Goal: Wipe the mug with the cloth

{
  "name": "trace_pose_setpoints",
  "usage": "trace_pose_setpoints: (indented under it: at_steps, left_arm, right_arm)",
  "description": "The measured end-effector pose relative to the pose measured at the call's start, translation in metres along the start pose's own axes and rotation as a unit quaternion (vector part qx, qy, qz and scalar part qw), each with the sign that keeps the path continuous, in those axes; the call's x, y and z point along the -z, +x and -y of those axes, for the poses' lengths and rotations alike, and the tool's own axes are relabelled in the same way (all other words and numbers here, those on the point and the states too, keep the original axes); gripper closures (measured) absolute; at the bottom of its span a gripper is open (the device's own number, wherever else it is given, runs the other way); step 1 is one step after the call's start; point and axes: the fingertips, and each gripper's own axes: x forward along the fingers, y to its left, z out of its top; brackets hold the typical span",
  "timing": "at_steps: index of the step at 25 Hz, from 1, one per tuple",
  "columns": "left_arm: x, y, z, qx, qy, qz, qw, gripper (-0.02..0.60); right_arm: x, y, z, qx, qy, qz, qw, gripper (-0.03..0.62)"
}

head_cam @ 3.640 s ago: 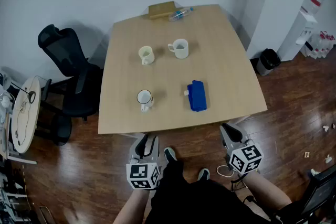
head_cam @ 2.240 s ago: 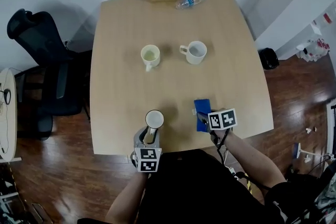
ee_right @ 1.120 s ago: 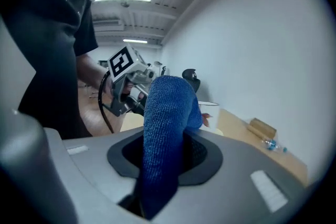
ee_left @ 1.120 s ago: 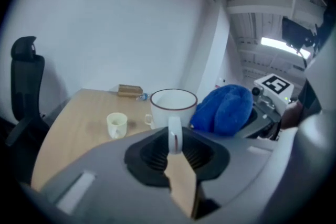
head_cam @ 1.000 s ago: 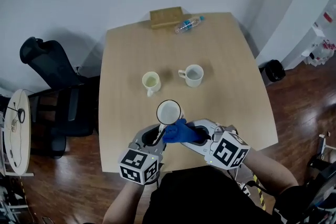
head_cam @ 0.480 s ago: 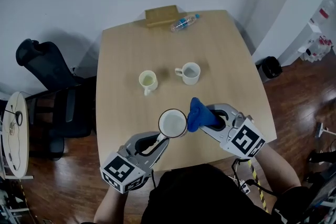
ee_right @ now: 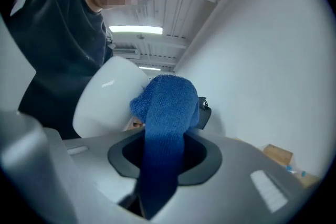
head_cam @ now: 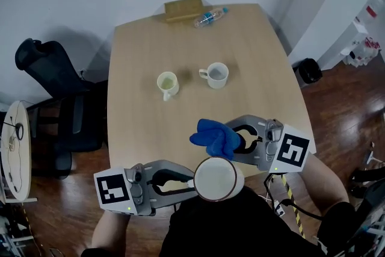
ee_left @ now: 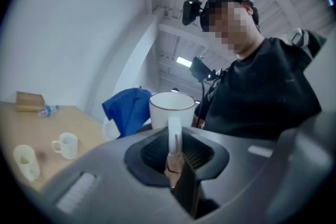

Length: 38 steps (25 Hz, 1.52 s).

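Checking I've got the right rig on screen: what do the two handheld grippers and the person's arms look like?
The left gripper and right gripper are grey moulded two-jaw tools with dark ribbed pads; each carries a white cube printed with black square markers. The person wears a black top.

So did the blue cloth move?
Yes. The cloth lay flat on the table; now the right gripper holds it up over the table's near edge, beside the mug.
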Motion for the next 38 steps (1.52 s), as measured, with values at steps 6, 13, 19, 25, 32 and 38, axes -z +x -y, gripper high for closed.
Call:
trace_pose_setpoints:
  at_steps: [6, 13, 19, 25, 32, 38]
  left_arm:
    - [-0.014, 0.009, 0.012, 0.068, -0.029, 0.044, 0.9963, 0.52]
    - [-0.037, -0.007, -0.013, -0.006, -0.055, 0.138, 0.9888, 0.52]
    - [-0.027, -0.048, -0.084, -0.265, -0.059, 0.155, 0.9499, 0.518]
    - [-0.023, -0.036, -0.093, -0.312, -0.016, 0.123, 0.9418, 0.52]
    - [-0.024, -0.028, -0.085, -0.298, -0.008, 0.115, 0.9475, 0.52]
    - [-0.024, -0.024, -0.066, -0.237, -0.039, 0.107, 0.9646, 0.52]
  right_arm:
    - [-0.002, 0.025, -0.025, -0.035, -0.083, -0.015, 0.996, 0.474]
    - [0.02, 0.008, 0.013, 0.059, -0.034, -0.014, 0.998, 0.474]
    - [0.009, -0.058, 0.056, 0.237, 0.036, 0.027, 0.97, 0.474]
    - [-0.001, 0.006, -0.025, 0.079, -0.08, -0.084, 0.99, 0.474]
    - [0.0, -0.018, -0.003, 0.111, -0.042, -0.069, 0.991, 0.474]
    - [0.001, -0.048, 0.041, 0.193, 0.031, -0.035, 0.98, 0.474]
